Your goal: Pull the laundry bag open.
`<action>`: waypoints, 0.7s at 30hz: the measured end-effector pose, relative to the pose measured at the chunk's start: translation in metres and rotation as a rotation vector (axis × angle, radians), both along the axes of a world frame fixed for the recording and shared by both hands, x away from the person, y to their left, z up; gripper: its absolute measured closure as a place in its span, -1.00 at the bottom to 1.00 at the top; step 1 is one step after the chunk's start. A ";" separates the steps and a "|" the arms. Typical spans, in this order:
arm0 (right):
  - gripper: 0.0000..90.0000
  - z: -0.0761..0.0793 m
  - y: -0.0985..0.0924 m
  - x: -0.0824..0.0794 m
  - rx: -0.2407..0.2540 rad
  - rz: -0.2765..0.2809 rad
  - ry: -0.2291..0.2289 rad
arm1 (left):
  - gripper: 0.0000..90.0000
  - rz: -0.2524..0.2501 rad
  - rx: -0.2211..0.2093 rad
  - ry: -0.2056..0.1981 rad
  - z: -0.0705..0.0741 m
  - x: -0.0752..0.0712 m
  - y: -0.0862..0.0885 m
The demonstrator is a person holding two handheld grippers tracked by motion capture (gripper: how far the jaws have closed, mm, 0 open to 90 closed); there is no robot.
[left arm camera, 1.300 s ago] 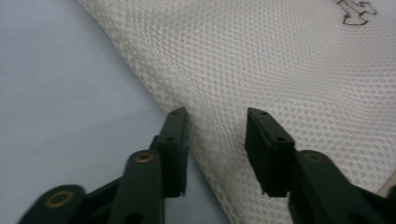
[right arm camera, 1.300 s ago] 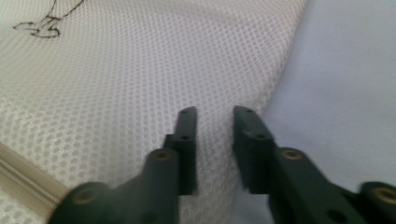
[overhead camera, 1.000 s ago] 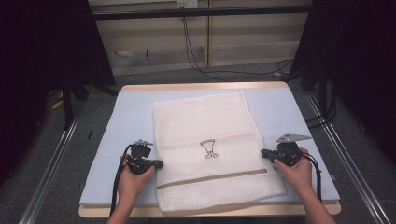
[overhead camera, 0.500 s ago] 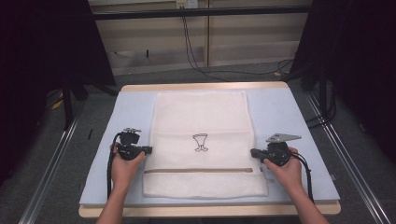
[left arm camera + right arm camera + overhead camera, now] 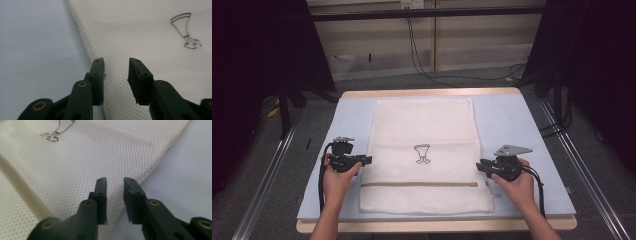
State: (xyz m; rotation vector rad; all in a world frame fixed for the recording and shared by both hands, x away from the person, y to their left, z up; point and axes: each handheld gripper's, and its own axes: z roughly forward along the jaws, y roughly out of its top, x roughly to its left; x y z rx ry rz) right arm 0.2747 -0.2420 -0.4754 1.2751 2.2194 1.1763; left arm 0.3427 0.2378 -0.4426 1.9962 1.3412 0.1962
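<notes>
On the table [image 5: 522,130], both grippers [image 5: 366,160] [image 5: 479,165] flank the mesh bag [image 5: 424,125], jaws just parted.

Right gripper view here: the right gripper [image 5: 115,182] has its two black jaws parted with a clear gap, nothing pinched between them, and they've just been opening. They sit right over the edge of the white mesh bag [image 5: 82,157], which lies flat on the pale blue mat [image 5: 185,170]. A black line drawing [image 5: 53,133] is printed top left (cut off by the frame), and a beige zipper strip [image 5: 22,187] runs diagonally along the left.

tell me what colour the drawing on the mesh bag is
Black outline on the cream mesh bag; the drawing shows best in the left gripper view.
</notes>
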 end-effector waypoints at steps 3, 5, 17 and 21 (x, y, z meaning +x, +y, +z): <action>0.52 0.006 -0.004 -0.006 -0.004 0.009 -0.039 | 0.27 -0.052 -0.041 -0.004 0.008 -0.004 -0.009; 0.54 0.008 -0.006 -0.009 -0.017 0.030 -0.056 | 0.17 -0.084 -0.048 -0.011 0.010 -0.005 -0.020; 1.00 0.008 -0.011 -0.028 -0.031 0.092 -0.065 | -0.20 -0.279 -0.063 -0.014 0.008 -0.014 -0.087; 1.00 0.008 -0.008 -0.032 -0.069 0.110 -0.061 | -0.25 -0.312 -0.060 -0.025 0.008 -0.017 -0.103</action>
